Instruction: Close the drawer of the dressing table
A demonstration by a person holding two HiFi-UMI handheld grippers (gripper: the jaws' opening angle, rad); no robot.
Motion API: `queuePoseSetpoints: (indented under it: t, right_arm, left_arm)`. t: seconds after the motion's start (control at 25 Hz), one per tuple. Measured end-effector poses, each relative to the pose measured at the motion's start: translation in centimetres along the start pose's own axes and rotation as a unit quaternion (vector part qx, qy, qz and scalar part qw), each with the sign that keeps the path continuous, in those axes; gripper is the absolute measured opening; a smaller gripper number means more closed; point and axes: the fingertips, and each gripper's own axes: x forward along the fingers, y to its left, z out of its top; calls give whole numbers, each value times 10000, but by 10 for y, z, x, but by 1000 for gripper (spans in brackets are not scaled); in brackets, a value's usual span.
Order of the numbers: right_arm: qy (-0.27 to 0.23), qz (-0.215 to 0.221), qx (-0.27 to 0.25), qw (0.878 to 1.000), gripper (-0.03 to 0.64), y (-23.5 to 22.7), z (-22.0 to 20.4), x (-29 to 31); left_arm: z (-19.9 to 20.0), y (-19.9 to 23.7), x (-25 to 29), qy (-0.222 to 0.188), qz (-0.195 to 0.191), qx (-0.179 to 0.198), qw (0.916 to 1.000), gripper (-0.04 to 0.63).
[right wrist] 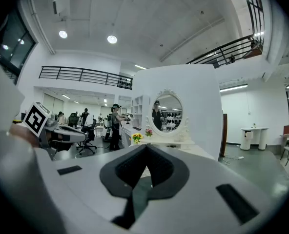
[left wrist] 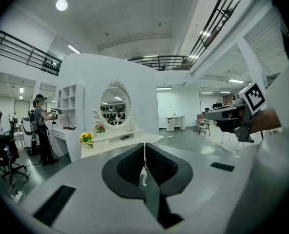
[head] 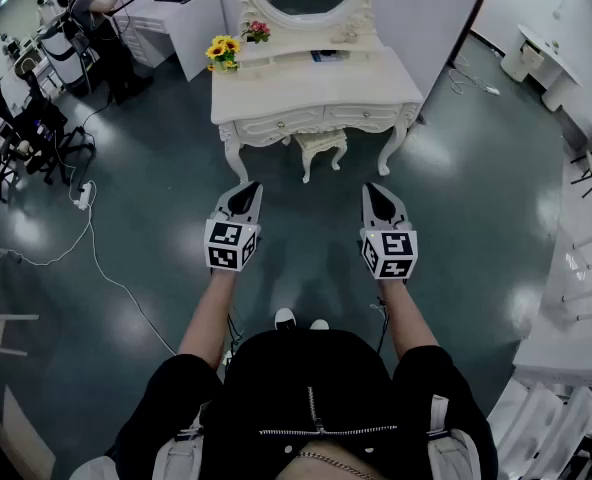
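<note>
Approach step only: dressing table (head: 316,93) well ahead across the floor, its drawer (head: 321,120) too small to judge, left gripper (head: 247,188) and right gripper (head: 375,190) empty with jaws pressed together, next calling for walking up and pushing the drawer front in.

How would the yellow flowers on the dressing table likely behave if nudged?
The yellow flowers stand at the dressing table's left edge, so a nudge might tip them off. They look small, so probably light. What holds them is too small to judge.
</note>
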Motion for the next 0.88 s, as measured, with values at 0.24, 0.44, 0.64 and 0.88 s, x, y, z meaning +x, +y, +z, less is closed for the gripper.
queuePoseSetpoints:
  t: [0.24,0.44,0.64,0.88]
  right_arm:
    - [-106,66,28,9999,5,-12,-1,-8]
    - [17,235,119,9997,6,-18,-14,-13]
    - [77,272,177,9994,6,-31,-26,-18]
    - [87,290,197,9993,6,-47,-28,-10]
  left_arm:
    - [0,-14,5,-21,24,-31,10000,25]
    - [-2,-29,7,35,82,-46,10000,25]
    - [-3,-40,11,62,185,-35,9998,26]
    - [-7,-45,29,140,184,-22,9997,25]
